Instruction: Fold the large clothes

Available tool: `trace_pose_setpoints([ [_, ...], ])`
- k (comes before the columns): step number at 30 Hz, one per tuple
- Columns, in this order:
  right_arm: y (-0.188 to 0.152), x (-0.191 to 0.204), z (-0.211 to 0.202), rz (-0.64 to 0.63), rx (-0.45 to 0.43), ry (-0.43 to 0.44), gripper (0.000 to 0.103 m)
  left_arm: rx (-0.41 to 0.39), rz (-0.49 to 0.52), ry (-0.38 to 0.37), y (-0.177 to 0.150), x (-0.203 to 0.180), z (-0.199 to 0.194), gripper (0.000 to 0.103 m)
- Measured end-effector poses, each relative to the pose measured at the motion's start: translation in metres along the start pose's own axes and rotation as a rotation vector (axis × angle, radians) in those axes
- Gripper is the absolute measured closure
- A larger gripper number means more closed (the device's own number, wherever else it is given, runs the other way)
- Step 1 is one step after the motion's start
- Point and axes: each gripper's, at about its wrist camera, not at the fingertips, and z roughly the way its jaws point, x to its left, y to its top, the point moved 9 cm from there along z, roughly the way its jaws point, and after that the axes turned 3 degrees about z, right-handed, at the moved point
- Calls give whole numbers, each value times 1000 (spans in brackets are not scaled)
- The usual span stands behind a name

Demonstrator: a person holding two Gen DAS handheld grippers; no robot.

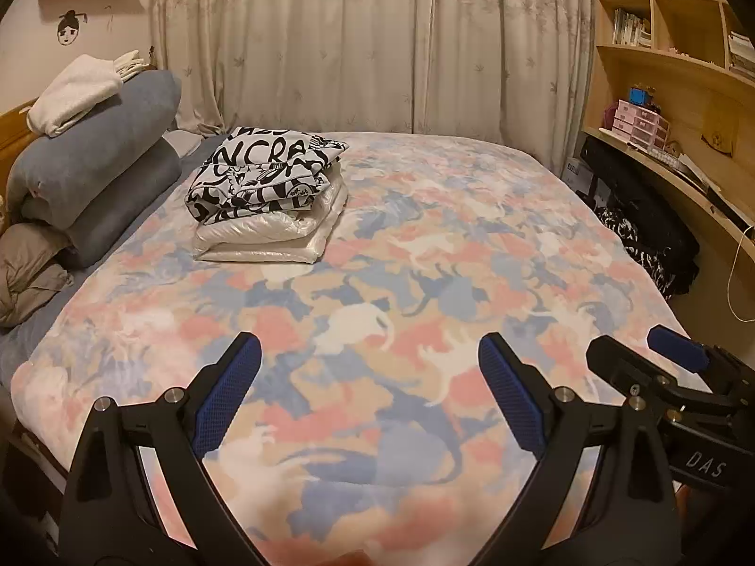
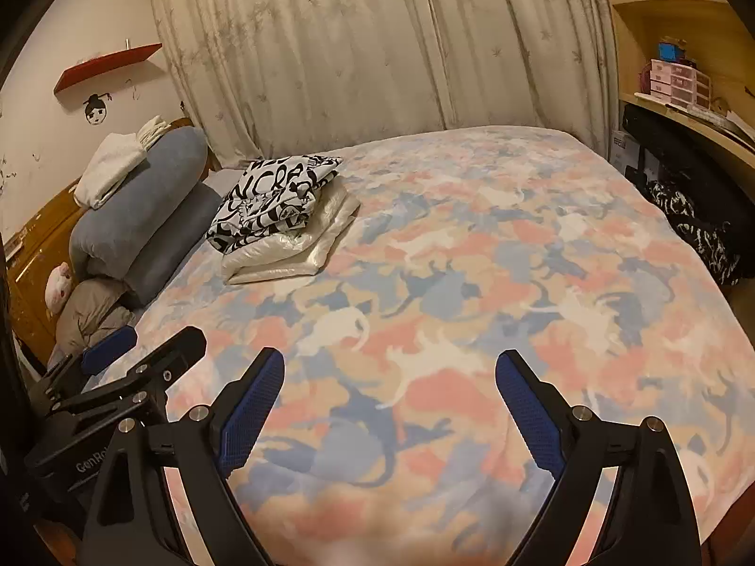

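So both sets of tongs are hanging over the near end of the bed (image 1: 472,217), which is covered in a pastel blanket (image 1: 377,283) with pink, blue and cream animal shapes. The left tongs (image 1: 370,358) are spread wide apart with nothing between the blue pads, just blanket below them. Same deal with the right tongs (image 2: 389,372): wide apart, nothing gripped. They sit side by side, the right one just off to the right of the left one.

The folded clothes are stacked on the far left part of the bed, well away from both tongs: a black-and-white lettered garment (image 1: 264,174) lies on top of a folded white shiny garment (image 1: 278,233), and the pile looks fairly neat. Left of that pile, at the head of the bed, there are two rolled grey-blue bolsters (image 1: 99,160) with a white folded cloth (image 1: 75,94) on top, plus a crumpled greyish-brown cloth (image 1: 28,269) nearer the camera. Beyond the bed hang pale curtains (image 1: 368,42), and wooden shelves (image 1: 670,37) stand to its right.
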Motion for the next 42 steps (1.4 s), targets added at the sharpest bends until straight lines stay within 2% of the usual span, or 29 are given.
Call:
trace_pose_setpoints([
  [12,4,1,1,1,-6,-9,11,24,-6,-18,-3,-2,0,10],
  [42,8,6,8,-6,-20,-27,11,60,-10,34,-16,-4,13,10],
])
